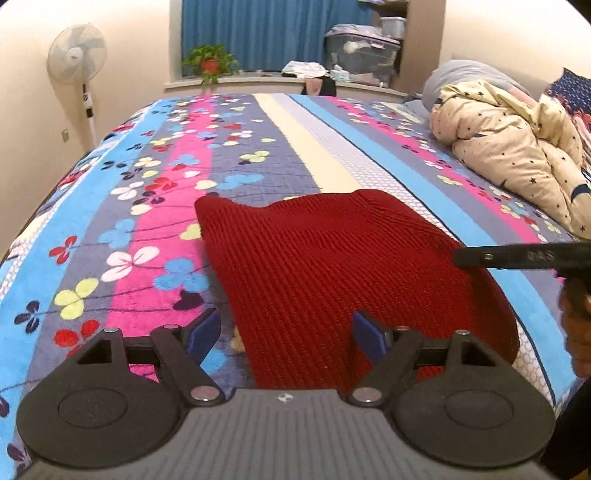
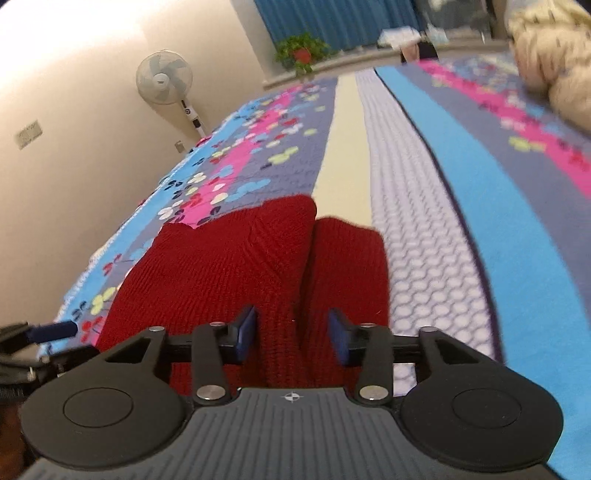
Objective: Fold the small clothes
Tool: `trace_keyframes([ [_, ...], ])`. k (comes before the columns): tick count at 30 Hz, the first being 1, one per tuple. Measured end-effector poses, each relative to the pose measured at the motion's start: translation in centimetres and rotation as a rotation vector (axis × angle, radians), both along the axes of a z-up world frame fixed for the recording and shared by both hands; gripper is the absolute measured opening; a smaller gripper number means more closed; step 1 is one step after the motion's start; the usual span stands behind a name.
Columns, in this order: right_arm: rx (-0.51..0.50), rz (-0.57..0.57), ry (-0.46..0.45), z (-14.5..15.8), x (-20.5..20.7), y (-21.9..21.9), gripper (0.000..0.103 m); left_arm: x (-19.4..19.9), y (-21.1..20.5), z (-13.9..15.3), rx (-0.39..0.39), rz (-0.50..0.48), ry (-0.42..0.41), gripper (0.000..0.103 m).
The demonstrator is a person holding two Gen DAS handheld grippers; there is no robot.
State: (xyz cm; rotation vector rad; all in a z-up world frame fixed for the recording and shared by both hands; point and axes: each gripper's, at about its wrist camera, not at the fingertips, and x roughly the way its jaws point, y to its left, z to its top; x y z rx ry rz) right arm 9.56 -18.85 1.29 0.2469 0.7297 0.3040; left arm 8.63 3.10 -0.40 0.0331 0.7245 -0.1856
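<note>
Item: red knit garment (image 1: 332,266), ribbed, lying on the bed (image 1: 110,221) over its striped, flower-printed cover. In the left wrist view its near edge is cut off behind the claw body, so its full outline cannot be made out. In the right wrist view (image 2: 229,266) two layers show, with a raised fold running down the middle; whether a sleeve lies underneath cannot be told.

Left claw (image 1: 286,332): fingers spread wide, blue pads apart, nothing between them. It hangs just above the garment's near left part; the left pad is over the bedcover, the right pad over the knit.

Right claw (image 2: 291,332): fingers spread, blue pads either side of the raised fold, which runs between them. Contact with the knit cannot be confirmed. In the left wrist view one dark finger (image 1: 517,254) enters from the right edge, its tip at the garment's right border; the rest is cut off.

Surroundings: cream star-print quilt (image 1: 517,147) bundled at the right of the bed, blurred in the right wrist view; standing fan (image 1: 78,55) by the wall; potted plant (image 1: 209,62) on the sill before the blue curtain (image 1: 266,33).
</note>
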Motion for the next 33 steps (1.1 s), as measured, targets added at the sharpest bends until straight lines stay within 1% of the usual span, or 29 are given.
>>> trace_keyframes([
  [3,-0.091,0.054,-0.045,0.7,-1.1,0.7,0.048,0.1,0.1,-0.1,0.004,0.012,0.009,0.083],
  [6,-0.151,0.109,-0.029,0.1,-1.6,1.2,0.050,0.5,0.0,-1.0,0.030,0.015,0.045,0.085],
  [8,-0.206,0.123,0.005,-1.0,-1.5,1.4,0.060,0.6,0.2,-1.3,0.018,0.029,0.055,0.087],
  [9,-0.216,0.125,0.015,-1.4,-1.5,1.3,0.064,0.6,0.3,-1.2,0.008,0.032,0.056,0.087],
  [11,-0.201,0.122,0.009,-1.2,-1.7,1.1,0.064,0.4,0.4,-1.0,0.007,0.036,0.044,0.086],
  [13,-0.193,0.124,-0.015,-0.6,-2.2,0.8,0.063,-0.1,0.4,-0.4,-0.002,0.030,0.019,0.085],
  [15,-0.207,0.128,-0.029,-0.4,-2.7,0.5,0.063,-0.6,0.5,0.0,-0.021,0.010,-0.004,0.085],
  [16,-0.217,0.131,-0.017,-0.7,-2.8,0.4,0.063,-0.7,0.5,0.1,-0.020,0.001,-0.005,0.085],
  [17,-0.229,0.135,0.009,-1.2,-2.7,0.3,0.063,-0.7,0.4,-0.1,-0.009,-0.005,0.006,0.085],
  [18,-0.236,0.137,0.046,-2.0,-2.5,0.3,0.064,-0.5,0.1,-0.6,0.019,-0.012,0.037,0.085],
  [19,-0.232,0.138,0.069,-2.4,-2.4,0.3,0.065,-0.2,-0.3,-1.4,0.057,-0.019,0.079,0.090],
  [20,-0.223,0.136,0.081,-2.6,-2.4,0.3,0.065,-0.1,-0.4,-2.0,0.076,-0.021,0.101,0.093],
  [21,-0.225,0.137,0.077,-2.4,-2.5,0.4,0.065,-0.2,-0.5,-2.2,0.079,-0.013,0.110,0.093],
  [23,-0.259,0.135,0.054,-1.8,-3.0,0.6,0.065,-0.5,-0.4,-1.7,0.062,0.001,0.089,0.093],
  [25,-0.271,0.116,0.043,-1.1,-3.6,0.4,0.065,-1.1,-0.4,-1.3,0.075,0.036,0.069,0.093],
  [28,-0.245,0.037,0.044,0.6,-4.8,-0.9,0.066,-1.9,-0.2,-0.7,0.079,0.110,0.095,0.093],
  [29,-0.233,0.008,0.041,1.3,-5.2,-1.3,0.066,-2.4,-0.2,-0.3,0.087,0.124,0.090,0.093],
  [32,-0.199,-0.079,0.020,3.4,-6.9,-2.7,0.068,-4.1,-0.6,1.5,0.100,0.147,0.023,0.094],
  [33,-0.192,-0.098,0.010,3.9,-7.5,-3.1,0.071,-4.8,-0.7,2.2,0.093,0.165,-0.003,0.094],
])
